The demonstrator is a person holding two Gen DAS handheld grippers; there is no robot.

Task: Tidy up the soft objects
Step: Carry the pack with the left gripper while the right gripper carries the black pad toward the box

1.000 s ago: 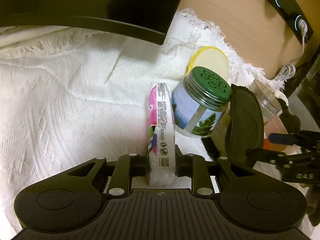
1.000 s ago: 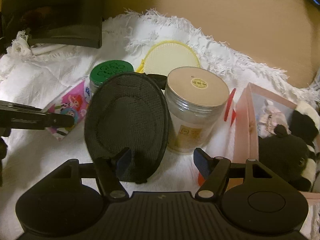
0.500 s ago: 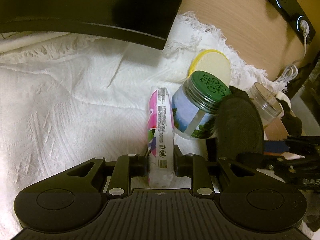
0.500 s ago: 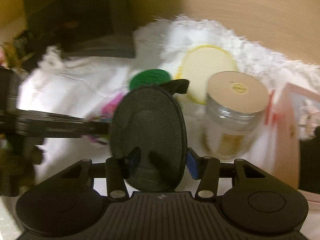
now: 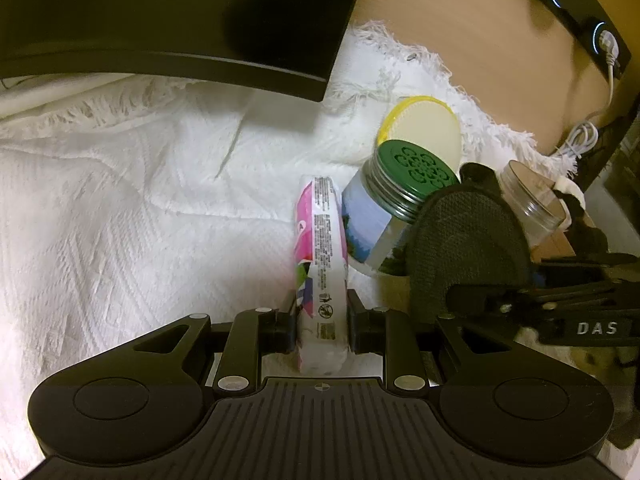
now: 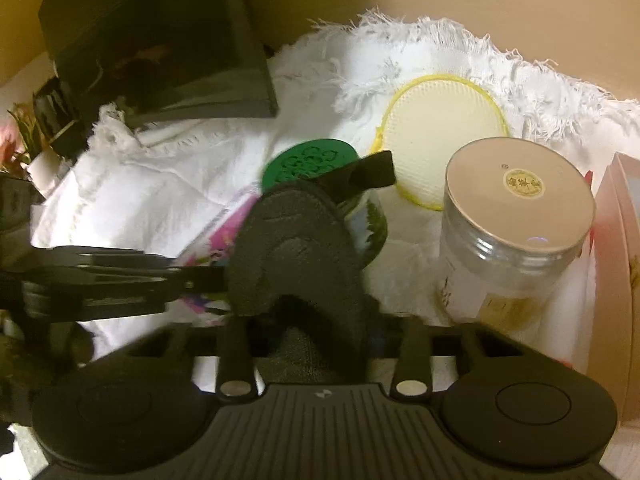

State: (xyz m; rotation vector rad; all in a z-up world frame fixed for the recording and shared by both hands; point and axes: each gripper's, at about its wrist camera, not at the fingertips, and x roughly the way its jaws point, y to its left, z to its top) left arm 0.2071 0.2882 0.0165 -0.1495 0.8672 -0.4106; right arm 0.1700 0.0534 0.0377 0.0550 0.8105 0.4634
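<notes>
Tissue pack (image 5: 320,264), pink and printed, stands on its narrow edge between the fingers of the left gripper (image 5: 322,320), which pinch it at its near end. Held on edge like that, the soft pack keeps its shape and can be carried as a slab instead of sagging; its far end reaches toward the green-lidded jar (image 5: 394,204), just beside it.

Next to it on the right is the second soft thing, a black oval pad (image 6: 296,256) with a small tab at its top. The right gripper (image 6: 316,336) has just been closing its jaws, and the pad's lower end now sits between them, bunched where they meet it, so I judge this a fresh pinch rather than a settled hold. Gripping low leaves the wide face upright and clear of the jar behind.

Both grippers work close together over a white fringed cloth (image 5: 120,200) that covers the surface. Further out lie a yellow-rimmed round pad (image 6: 440,136), flat on the cloth behind the jars, and a clear jar with a tan lid (image 6: 516,208) to the right. A pink box (image 6: 620,264) stands at the right edge, and a dark box (image 6: 160,40) sits at the back left.

Likely step: both soft items are secured for moving, with the hard jars left standing.
</notes>
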